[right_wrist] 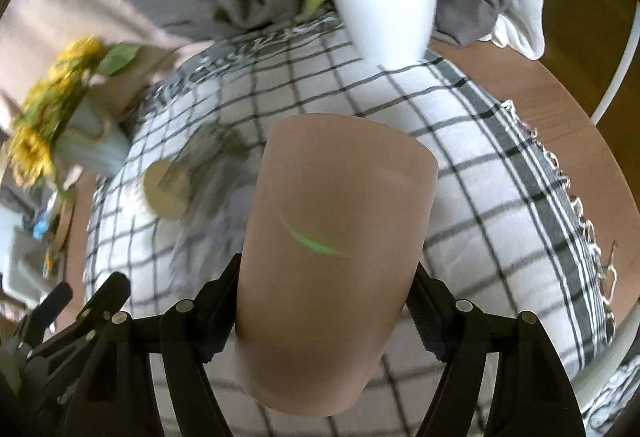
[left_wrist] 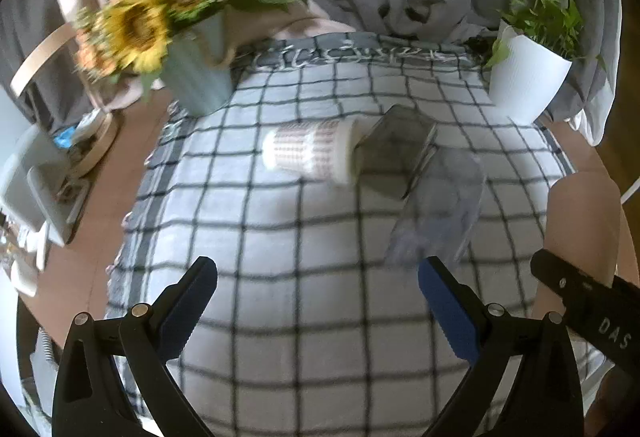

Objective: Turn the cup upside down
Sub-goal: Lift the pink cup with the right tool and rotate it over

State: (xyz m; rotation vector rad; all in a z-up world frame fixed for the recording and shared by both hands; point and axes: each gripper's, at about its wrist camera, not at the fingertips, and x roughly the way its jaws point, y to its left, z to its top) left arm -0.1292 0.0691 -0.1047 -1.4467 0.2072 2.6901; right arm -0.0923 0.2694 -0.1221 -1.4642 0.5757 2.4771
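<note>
Right tongs pinch the tan cup; left tongs spread wide over bare cloth.

The right gripper [right_wrist: 324,311] clamps the tan cup [right_wrist: 332,261] between its fingers, cup filling the view's centre, which end is the mouth unclear. The left gripper [left_wrist: 318,301] gapes, holding nothing, above the checked cloth [left_wrist: 304,245]. Toward 12 o'clock lie blurred cups: a clear cup [left_wrist: 438,205], a grey cup [left_wrist: 394,151], a dotted white cup [left_wrist: 310,151]. Farther: sunflower vase [left_wrist: 196,77] at 10, white plant pot [left_wrist: 528,77] at 2.
</note>
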